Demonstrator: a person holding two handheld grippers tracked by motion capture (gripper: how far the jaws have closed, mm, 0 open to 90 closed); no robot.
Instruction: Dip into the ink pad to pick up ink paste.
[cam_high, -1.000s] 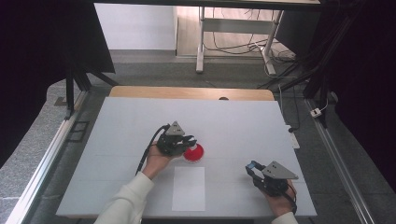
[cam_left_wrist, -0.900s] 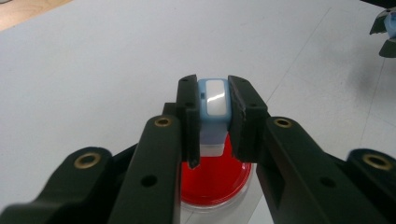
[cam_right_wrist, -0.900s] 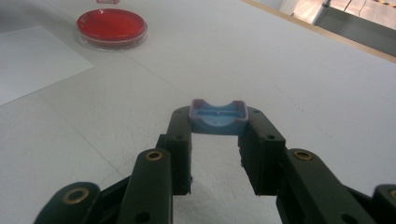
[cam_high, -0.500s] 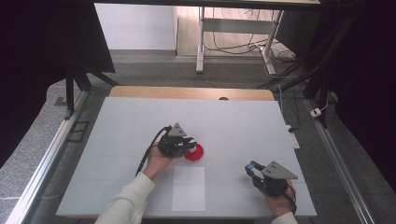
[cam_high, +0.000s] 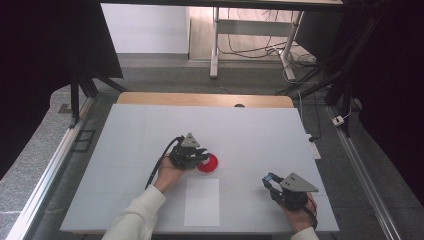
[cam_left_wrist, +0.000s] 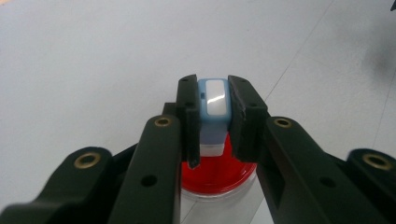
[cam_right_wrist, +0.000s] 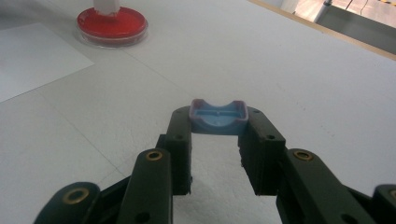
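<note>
- Nothing has moved since the earlier high-view frames: both hands, both grippers and the dish lie as they did, so the work appears paused mid-step
- Left gripper (cam_left_wrist: 211, 126) is clamped on a small pale-blue and white rectangular plastic piece (cam_left_wrist: 213, 100), holding it upright with its lower white end over or on the round red-filled clear plastic dish (cam_left_wrist: 217, 179); contact with the red surface cannot be confirmed
- In the high view the left gripper (cam_high: 199, 159) sits at the left edge of the dish (cam_high: 209, 164), near the middle of the white table (cam_high: 125, 150)
- Right gripper (cam_right_wrist: 218, 135) is clamped on a shallow blue plastic cap with a scooped rim (cam_right_wrist: 218, 117), held just above the table, well apart from the dish (cam_right_wrist: 112, 24)
- In the high view the right gripper (cam_high: 272, 184) rests near the table's front right corner
- White rectangular paper sheet (cam_high: 202, 201) lies flat just in front of the dish, untouched
- Judgement: the blue piece is uncapped and being applied to the dish; with no motion, the dab is likely being held; recapping remains to be done
</note>
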